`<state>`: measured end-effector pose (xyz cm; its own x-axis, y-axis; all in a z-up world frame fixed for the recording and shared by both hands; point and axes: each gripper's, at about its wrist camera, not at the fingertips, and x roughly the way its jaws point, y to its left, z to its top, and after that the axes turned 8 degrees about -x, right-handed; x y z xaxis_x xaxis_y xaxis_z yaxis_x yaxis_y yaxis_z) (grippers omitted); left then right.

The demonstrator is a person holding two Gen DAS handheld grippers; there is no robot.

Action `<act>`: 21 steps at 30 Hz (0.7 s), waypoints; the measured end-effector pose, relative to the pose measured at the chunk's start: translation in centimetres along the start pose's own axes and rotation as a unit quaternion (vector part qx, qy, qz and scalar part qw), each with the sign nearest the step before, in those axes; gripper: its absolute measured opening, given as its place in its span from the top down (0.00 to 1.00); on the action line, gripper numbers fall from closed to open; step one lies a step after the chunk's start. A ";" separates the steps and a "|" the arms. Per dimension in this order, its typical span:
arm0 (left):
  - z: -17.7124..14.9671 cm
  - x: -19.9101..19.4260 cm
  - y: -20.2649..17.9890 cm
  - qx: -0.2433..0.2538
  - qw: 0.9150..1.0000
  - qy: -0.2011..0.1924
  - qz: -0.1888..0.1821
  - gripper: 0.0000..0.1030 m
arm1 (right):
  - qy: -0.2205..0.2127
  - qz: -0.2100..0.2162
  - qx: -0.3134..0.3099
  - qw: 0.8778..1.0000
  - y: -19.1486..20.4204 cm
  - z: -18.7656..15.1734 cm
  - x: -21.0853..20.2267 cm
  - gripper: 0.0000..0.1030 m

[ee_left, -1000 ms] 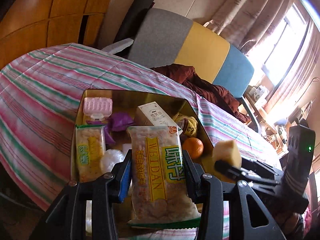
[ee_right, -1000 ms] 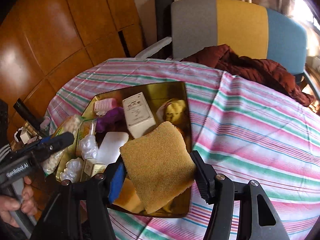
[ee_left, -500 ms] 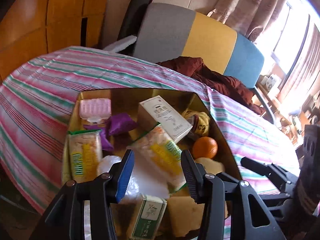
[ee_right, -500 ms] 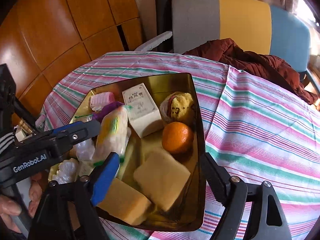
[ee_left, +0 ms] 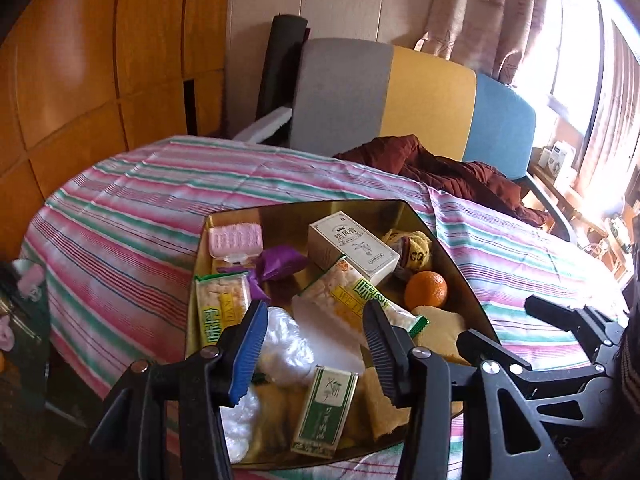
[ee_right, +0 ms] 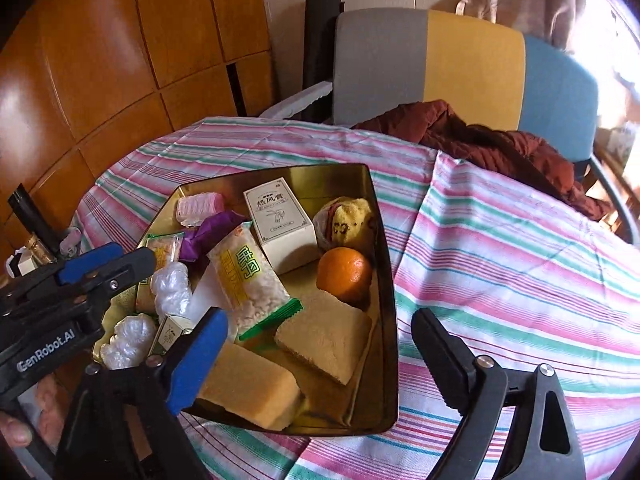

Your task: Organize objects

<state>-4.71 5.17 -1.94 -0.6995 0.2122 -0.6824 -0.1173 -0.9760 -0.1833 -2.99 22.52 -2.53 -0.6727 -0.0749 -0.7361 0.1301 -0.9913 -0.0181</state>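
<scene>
My right gripper (ee_right: 320,344) stands wide, its jaws having just been opening, and nothing is pinched between them: the sponge (ee_right: 324,336) lies flat in the tray (ee_right: 384,280) below, near the tray's right wall, clear of both pads. A second yellow block (ee_right: 252,388) sits at the tray's near edge, just beside my blue pad. My left gripper (ee_left: 316,344) is about half open (its jaws have also just been opening) and holds nothing; the snack bag (ee_left: 352,300) rests in the middle of the tray, leaning on a white slab (ee_left: 324,336), beyond the fingertips and apart from them. The orange (ee_right: 344,276) sits against the right wall, touching the sponge's far edge. A white box (ee_right: 280,224) lies toward the far edge, with a pink case (ee_right: 200,206) in the far left corner. The tray stands on the striped cloth (ee_right: 500,260).
</scene>
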 end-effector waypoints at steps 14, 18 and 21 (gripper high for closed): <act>-1.9 -2.4 -0.3 0.009 0.998 -0.025 0.059 0.34 | -0.026 -0.052 -0.004 0.998 1.4 -1.7 -2.7 0.01; -2.1 -3.0 -0.2 0.000 0.998 -0.032 0.058 0.34 | -0.030 -0.060 0.006 0.998 1.3 -2.4 -3.3 0.01; -2.1 -3.1 0.0 -0.003 0.998 -0.032 0.063 0.34 | -0.031 -0.061 0.010 0.998 1.2 -2.8 -3.6 0.01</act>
<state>-1.05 4.63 -1.37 -0.7524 0.0851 -0.6532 -0.0223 -0.9943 -0.1038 1.64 21.90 -1.75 -0.7265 0.0402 -0.6859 0.0301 -0.9955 -0.0902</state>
